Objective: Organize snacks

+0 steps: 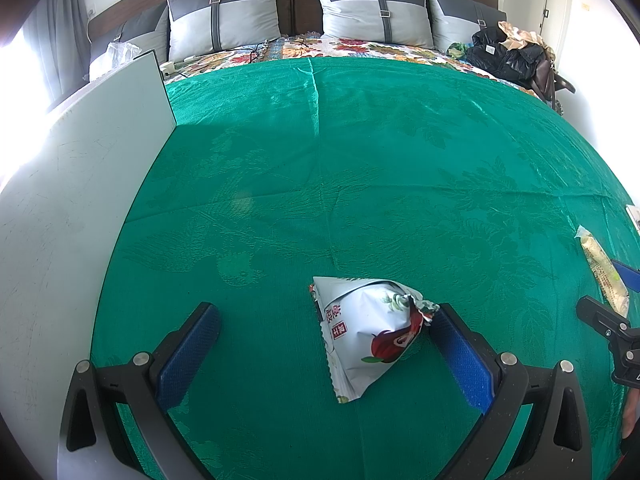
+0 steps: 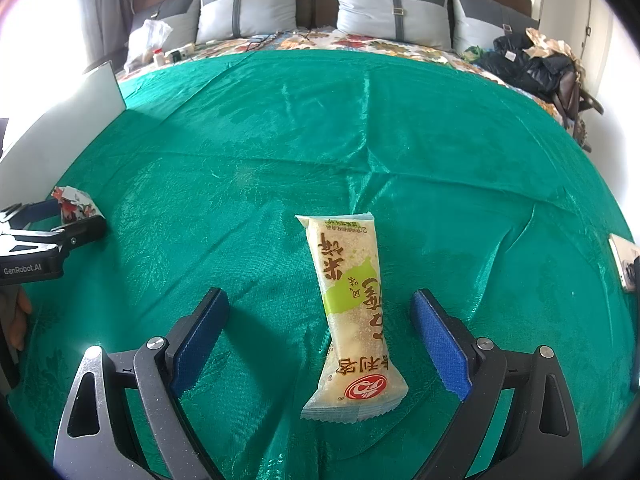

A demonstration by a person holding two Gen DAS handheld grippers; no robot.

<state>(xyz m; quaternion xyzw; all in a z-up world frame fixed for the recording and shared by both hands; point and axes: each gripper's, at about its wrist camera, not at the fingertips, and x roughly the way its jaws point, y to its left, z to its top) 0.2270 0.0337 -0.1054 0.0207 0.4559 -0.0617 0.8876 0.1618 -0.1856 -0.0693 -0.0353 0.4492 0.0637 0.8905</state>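
2 snacks on the green bed cover (image 1: 360, 160), a claw over each.

We see the left claw (image 1: 324, 316) wide open around the white packet (image 1: 368, 336), gripping nothing; our right claw (image 2: 320, 300) gapes around the yellow packet (image 2: 352, 312), not touching it.

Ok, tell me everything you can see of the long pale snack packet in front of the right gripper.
The long snack packet is a slim, pale cream plastic wrapper with a light green patch, brown printed characters and a red round logo near its closer end. Both ends are crimp-sealed, and it looks unopened. It lies flat on the green bedspread, lengthwise pointing away from the camera, slightly bent. The right gripper is open, its blue-padded fingers on either side of the packet without touching it. Only the cloth touches it.
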